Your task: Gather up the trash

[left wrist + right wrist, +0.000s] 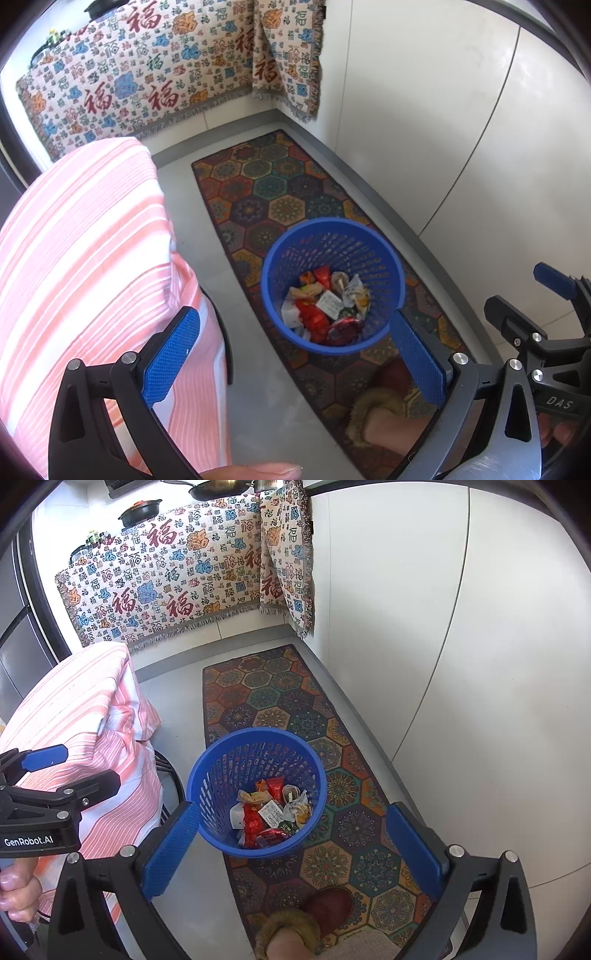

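We are holding both claws released and empty above the blue basket (332, 284), which is sitting on the patterned rug (273, 184) at lower centre, wrappers (325, 306) piled inside; left gripper (295, 354), right gripper (291, 845), striped cloth (81, 709) at left.

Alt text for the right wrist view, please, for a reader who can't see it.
A blue perforated plastic waste basket holding crumpled wrappers stands on a hexagon-patterned runner rug, seen from above between the open right gripper's blue fingers. The left gripper shows at left, before a pink striped cloth.
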Available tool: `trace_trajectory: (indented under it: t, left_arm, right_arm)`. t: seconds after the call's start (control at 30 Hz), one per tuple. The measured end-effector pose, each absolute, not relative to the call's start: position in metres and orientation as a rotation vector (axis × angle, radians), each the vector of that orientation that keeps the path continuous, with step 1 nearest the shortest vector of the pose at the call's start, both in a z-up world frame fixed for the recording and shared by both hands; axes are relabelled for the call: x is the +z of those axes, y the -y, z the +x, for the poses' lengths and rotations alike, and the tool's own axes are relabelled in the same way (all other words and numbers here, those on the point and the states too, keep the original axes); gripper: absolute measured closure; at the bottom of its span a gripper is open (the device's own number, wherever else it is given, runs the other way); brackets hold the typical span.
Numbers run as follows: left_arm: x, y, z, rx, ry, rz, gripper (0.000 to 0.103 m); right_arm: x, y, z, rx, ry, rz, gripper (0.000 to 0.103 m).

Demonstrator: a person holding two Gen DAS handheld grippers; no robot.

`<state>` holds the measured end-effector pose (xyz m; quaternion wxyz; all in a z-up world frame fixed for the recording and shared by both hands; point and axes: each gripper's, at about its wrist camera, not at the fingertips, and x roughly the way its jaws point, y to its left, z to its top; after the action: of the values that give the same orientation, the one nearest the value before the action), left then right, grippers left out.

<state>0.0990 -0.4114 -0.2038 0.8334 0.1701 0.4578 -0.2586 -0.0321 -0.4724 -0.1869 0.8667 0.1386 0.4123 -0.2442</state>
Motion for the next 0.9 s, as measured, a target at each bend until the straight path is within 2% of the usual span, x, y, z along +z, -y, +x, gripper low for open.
trace_trajectory:
  t: [0.9]
  left_arm:
    - [-0.2054,0.4136,0.0997,-0.546,-0.974,0.358,0.001]
  right_arm:
    - [-0.1865,0.4718,-0.0334,-0.519,-0.867,0.296,0.0]
